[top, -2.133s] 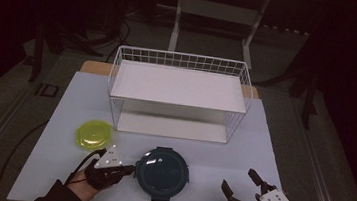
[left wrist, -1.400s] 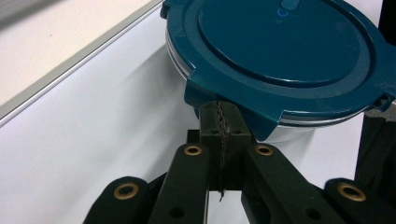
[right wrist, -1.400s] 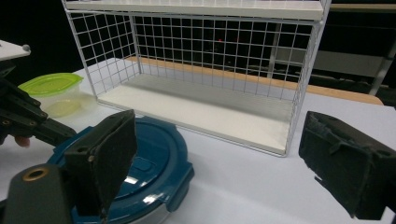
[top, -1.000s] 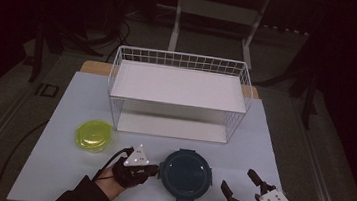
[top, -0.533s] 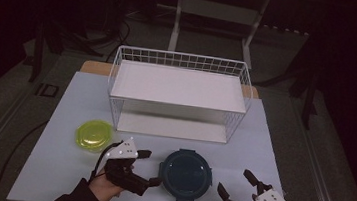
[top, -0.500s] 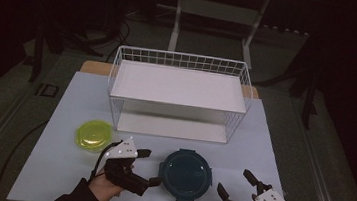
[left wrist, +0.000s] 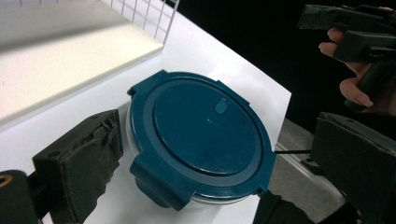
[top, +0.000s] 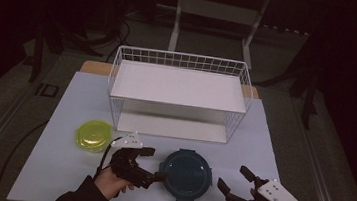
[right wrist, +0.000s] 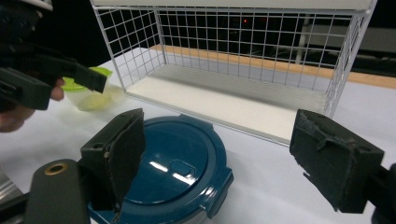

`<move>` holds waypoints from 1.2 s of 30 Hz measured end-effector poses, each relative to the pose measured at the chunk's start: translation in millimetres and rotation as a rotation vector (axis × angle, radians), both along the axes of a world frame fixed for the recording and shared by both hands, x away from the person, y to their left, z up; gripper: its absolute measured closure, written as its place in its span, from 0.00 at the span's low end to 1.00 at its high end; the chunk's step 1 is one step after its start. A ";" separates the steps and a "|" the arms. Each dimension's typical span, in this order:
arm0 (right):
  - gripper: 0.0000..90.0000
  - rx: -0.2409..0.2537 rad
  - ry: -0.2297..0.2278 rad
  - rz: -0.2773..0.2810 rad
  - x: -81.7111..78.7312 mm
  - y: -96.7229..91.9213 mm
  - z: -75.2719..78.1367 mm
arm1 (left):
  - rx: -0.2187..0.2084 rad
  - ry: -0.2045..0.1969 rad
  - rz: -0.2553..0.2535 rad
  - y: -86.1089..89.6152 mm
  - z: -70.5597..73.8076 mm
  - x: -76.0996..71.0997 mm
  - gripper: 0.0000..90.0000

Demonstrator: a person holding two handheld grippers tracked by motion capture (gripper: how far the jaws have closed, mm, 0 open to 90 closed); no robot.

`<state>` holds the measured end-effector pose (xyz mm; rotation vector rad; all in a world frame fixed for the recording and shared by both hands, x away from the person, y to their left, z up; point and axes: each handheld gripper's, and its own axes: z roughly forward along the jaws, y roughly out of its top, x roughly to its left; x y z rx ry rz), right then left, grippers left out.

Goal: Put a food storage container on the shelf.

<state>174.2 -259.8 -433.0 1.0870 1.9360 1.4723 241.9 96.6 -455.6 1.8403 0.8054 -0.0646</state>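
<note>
A round dark-blue lidded container (top: 187,176) (left wrist: 201,135) (right wrist: 173,172) rests on the white table top near the front edge. My left gripper (top: 154,164) (left wrist: 219,168) hovers just left of it, open. Its jaws have just been opening and the container lies beyond the pads (left wrist: 88,158), untouched. My right gripper (top: 232,179) (right wrist: 226,156) is to the container's right, low at the front edge and open. Its jaws have just been closing a little with nothing between them.
A white wire rack (top: 180,60) (right wrist: 243,37) with two shelves stands behind the container. A small yellow-green lidded tub (top: 94,135) (right wrist: 91,93) sits to the left. The table top ends close behind both hands, with dark floor around it.
The left gripper pushed the blue container to the right, then let go of it, opened wide and rose slightly. The right gripper stayed about where it was.
</note>
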 end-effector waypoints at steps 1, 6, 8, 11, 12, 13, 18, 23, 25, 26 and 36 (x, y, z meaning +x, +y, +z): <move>0.20 -0.005 -0.004 0.000 1.6 0.0 0.3 | -0.012 0.008 0.013 0.9 -0.9 1.3 0.02; 0.20 -0.032 0.025 0.024 15.1 0.3 0.4 | 0.004 0.057 0.002 -0.2 -11.0 10.1 0.02; 0.17 -0.017 0.077 0.039 21.6 -0.6 -0.7 | 0.003 0.096 0.004 -0.2 -16.4 14.3 0.04; 0.12 -0.045 0.117 0.058 29.6 1.0 -2.5 | 0.005 0.143 0.022 -1.0 -25.8 20.6 0.04; 0.12 -0.037 0.130 0.065 31.7 1.5 -3.6 | 0.009 0.158 0.019 -1.8 -28.8 22.3 0.04; 0.12 -0.023 0.152 0.078 34.2 1.5 -4.9 | 0.019 0.174 0.029 -3.0 -31.7 23.9 0.04; 0.14 -0.011 0.222 0.104 42.9 2.5 -13.1 | 0.035 0.270 0.012 -8.6 -46.4 27.9 0.05; 0.15 -0.036 0.236 0.110 42.4 6.6 -19.8 | -0.010 0.368 0.023 -3.7 -57.9 33.3 0.19; 0.16 -0.042 0.240 0.115 42.5 7.3 -21.4 | -0.032 0.403 0.029 -1.1 -61.4 35.6 0.25; 0.16 -0.045 0.240 0.113 42.3 7.8 -21.8 | -0.051 0.432 0.028 0.4 -63.6 37.2 0.28; 0.17 -0.052 0.240 0.113 39.9 8.8 -24.1 | -0.108 0.615 0.013 -0.2 -75.1 44.0 0.54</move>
